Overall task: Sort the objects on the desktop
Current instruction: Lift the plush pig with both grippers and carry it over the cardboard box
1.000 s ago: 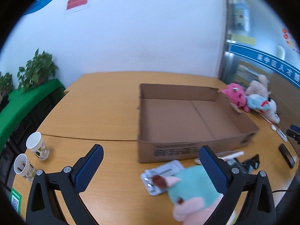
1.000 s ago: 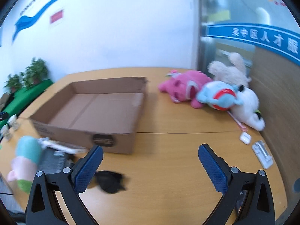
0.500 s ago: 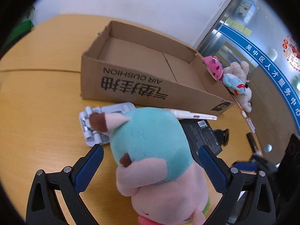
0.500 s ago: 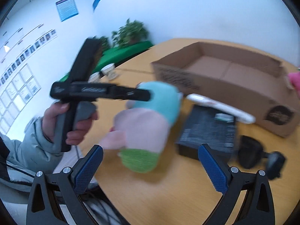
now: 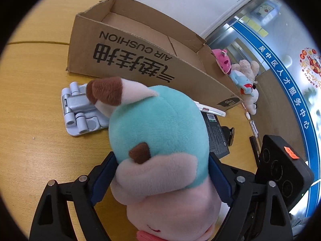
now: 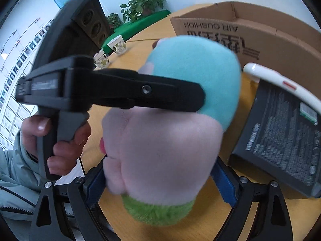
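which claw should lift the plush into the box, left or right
Probably left. The left claw straddles the plush toy while facing the cardboard box; the right claw straddles it from the side. Both have just been closing.

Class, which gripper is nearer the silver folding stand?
Left. The left gripper, jaws just closing round the plush toy, is just short of the silver folding stand; the right gripper, likewise closing round the toy, is on its far side.
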A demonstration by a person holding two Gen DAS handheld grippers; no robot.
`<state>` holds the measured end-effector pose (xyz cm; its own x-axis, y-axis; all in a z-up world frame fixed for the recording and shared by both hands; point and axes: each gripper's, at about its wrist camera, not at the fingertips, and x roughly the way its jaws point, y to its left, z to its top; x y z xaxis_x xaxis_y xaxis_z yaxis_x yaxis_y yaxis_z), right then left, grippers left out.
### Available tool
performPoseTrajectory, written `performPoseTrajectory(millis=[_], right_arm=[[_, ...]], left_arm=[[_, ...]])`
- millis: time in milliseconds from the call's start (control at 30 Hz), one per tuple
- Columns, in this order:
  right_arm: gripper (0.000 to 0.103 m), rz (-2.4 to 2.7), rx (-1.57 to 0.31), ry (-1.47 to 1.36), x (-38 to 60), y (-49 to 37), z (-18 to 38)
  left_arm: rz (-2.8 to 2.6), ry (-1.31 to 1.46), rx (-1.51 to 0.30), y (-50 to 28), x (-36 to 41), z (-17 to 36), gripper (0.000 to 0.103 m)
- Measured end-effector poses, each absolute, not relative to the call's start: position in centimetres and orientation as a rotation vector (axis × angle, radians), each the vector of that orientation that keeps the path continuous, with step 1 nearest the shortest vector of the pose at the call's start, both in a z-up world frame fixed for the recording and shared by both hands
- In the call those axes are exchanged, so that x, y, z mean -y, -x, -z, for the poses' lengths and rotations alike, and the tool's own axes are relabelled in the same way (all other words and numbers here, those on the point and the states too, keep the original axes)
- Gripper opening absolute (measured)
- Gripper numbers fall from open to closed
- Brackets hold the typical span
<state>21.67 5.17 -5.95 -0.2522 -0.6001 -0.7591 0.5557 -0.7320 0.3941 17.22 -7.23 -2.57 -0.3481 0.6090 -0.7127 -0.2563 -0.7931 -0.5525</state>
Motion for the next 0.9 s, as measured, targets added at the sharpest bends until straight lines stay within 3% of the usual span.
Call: performPoseTrajectory(millis=[167,367,900], right_arm=[[0.078,2.018,0.065,-1.229,-5.3,-22.6,5.6],[0.076,2.008,0.089,-1.156,-6.0,-23.3,3.2],[0.076,2.197,-0.157,-0.744,-10.5,-17.0,-15.6]], left_arm=[[-2.177,1.347,0.439,-17.8,7.0,1.7,0.081],[-2.254,1.245,0.375,-18.0,6.3,-1.9,0.08],[-2.375,0.662,0.242,-9.1,3.4,-19.4,0.08]])
